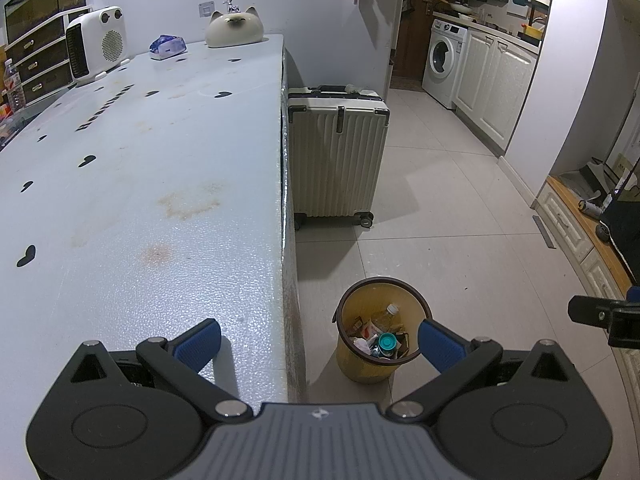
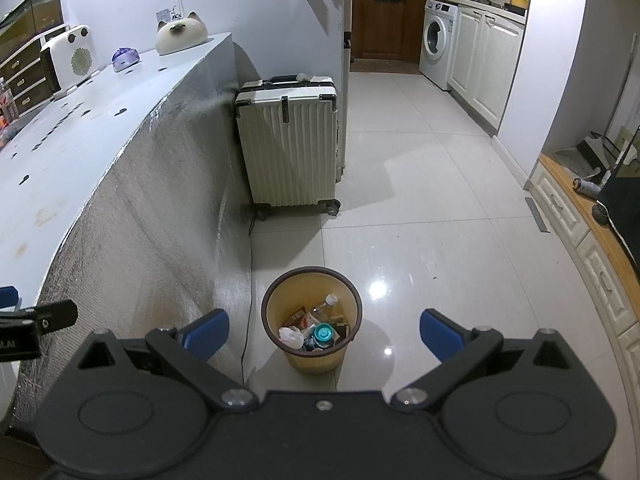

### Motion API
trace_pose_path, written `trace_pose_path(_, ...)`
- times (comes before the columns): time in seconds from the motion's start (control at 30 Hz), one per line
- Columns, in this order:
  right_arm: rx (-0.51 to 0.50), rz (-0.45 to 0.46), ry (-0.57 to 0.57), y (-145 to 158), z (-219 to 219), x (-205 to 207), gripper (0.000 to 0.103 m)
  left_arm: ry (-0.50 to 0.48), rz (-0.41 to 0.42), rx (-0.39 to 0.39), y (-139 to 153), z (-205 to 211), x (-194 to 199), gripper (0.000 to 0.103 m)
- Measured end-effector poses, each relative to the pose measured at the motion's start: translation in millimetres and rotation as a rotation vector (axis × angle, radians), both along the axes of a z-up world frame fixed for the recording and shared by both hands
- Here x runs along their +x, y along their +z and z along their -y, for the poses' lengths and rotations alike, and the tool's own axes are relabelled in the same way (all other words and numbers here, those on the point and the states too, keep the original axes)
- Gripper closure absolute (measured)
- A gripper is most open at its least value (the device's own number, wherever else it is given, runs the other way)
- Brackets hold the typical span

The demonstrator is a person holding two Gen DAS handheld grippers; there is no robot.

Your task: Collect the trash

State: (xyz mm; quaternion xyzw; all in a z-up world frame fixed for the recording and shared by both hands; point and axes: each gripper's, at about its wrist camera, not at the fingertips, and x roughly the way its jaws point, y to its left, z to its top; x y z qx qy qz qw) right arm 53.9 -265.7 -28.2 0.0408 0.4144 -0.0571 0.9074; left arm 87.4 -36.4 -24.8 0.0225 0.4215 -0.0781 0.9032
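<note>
A yellow trash bin (image 1: 362, 364) with a dark rim stands on the floor beside the table; it also shows in the right wrist view (image 2: 316, 360). It holds a clear plastic bottle (image 1: 386, 316), a teal-capped bottle (image 1: 387, 341) and crumpled paper (image 2: 291, 337). My left gripper (image 1: 320, 344) is open and empty, over the table's right edge and the bin. My right gripper (image 2: 324, 332) is open and empty, above the bin. The right gripper's tip shows at the right edge of the left wrist view (image 1: 600, 316).
A light blue table (image 1: 140, 200) carries a white heater (image 1: 94, 42), a cat-shaped item (image 1: 234, 26) and a blue wrapped pack (image 1: 168, 46) at its far end. A cream suitcase (image 1: 336, 152) stands beyond the bin. Tiled floor (image 2: 420, 200) leads to a washing machine (image 2: 438, 42).
</note>
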Motion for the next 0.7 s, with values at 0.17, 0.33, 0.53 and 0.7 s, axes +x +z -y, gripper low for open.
trace_pose_path(0.17,0.0,0.0,0.0,0.0,0.0,0.0,0.0,0.0,0.0,0.0,0.6,-0.5,0.0,0.0)
trace_pose_path(0.33,0.0,-0.001,0.001,0.0,0.4,0.0,0.0,0.0,-0.001,-0.001,0.5,-0.8,0.2,0.0)
trace_pose_path(0.53,0.0,0.0,0.0,0.2,0.0,0.3,0.0,0.0,-0.001,0.0,0.5,-0.6,-0.1,0.0)
trace_pose_path(0.7,0.0,-0.001,0.0,0.3,0.4,0.2,0.0,0.006,0.0,0.003,2.2,-1.9,-0.1,0.0)
